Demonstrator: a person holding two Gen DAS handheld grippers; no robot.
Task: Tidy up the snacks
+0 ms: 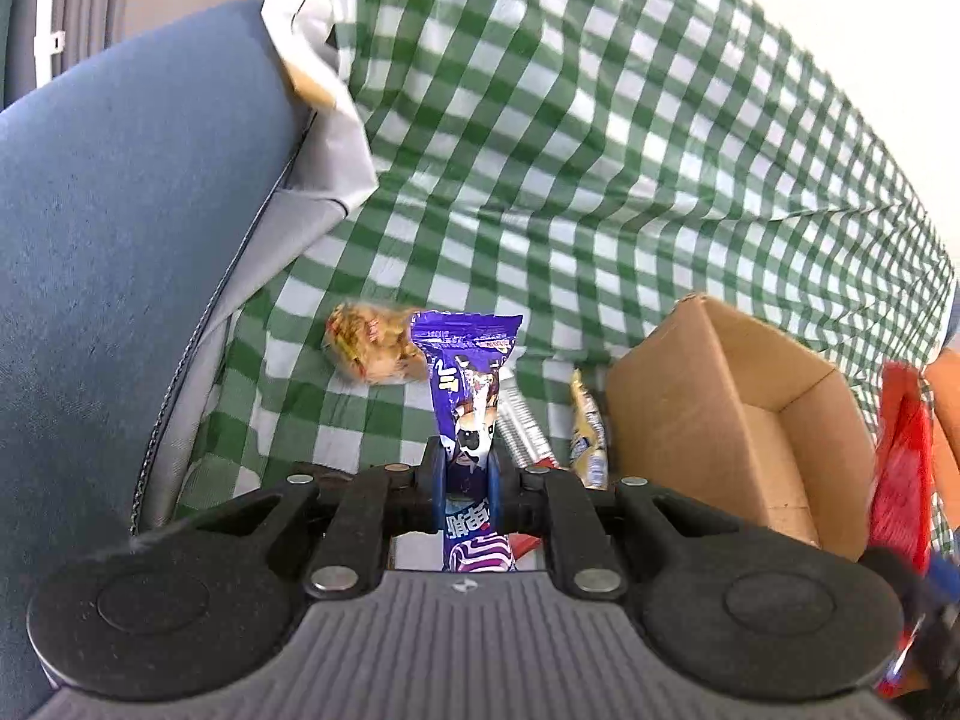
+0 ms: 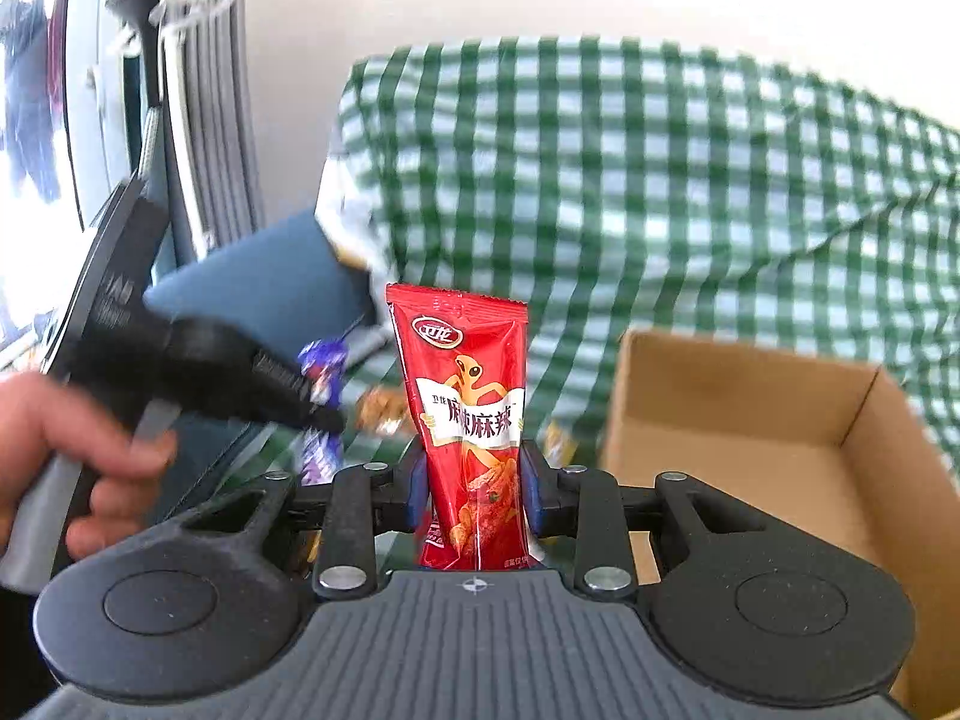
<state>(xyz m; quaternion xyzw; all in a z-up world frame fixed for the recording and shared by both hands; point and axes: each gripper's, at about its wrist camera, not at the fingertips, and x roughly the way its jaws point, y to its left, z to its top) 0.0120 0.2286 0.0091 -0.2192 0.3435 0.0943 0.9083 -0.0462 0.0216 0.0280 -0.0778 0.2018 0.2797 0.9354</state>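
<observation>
Step in hand: carrying. Both grippers were loaded and raised above the green-and-white checked cloth (image 1: pixel 600 138), with one open cardboard box (image 1: pixel 744 420) standing on the cloth toward its right edge.

Left gripper (image 1: pixel 467 474): jaws drawn narrow on one purple snack packet (image 1: pixel 465 372), pinched at mid-length so the crimped top stood upright beyond the fingertips. The packet was off the cloth, to the left of the box.

Right gripper (image 2: pixel 474 480): jaws closed on one red spicy snack packet (image 2: pixel 468 396), also upright, held by its lower half. It hung left of the box and just short of its near wall.

Box: in the right wrist view the visible part of its floor appeared bare; the near corner was hidden behind the gripper body.

Loose items on the cloth, counted from the left wrist view:
- one clear-wrapped brown nutty snack (image 1: pixel 372 348), well left of the box;
- one clear ribbed wrapper (image 1: pixel 522 420), partly hidden behind the purple packet;
- one yellow-and-white packet (image 1: pixel 588 426), just beside the box's left wall.

Total: five snacks, two held, three lying.

Next move, as judged: each gripper needs to travel right over the box rim, lower, then open its jaws. The two should go in turn, since the opening looks tight for both at once.
</observation>
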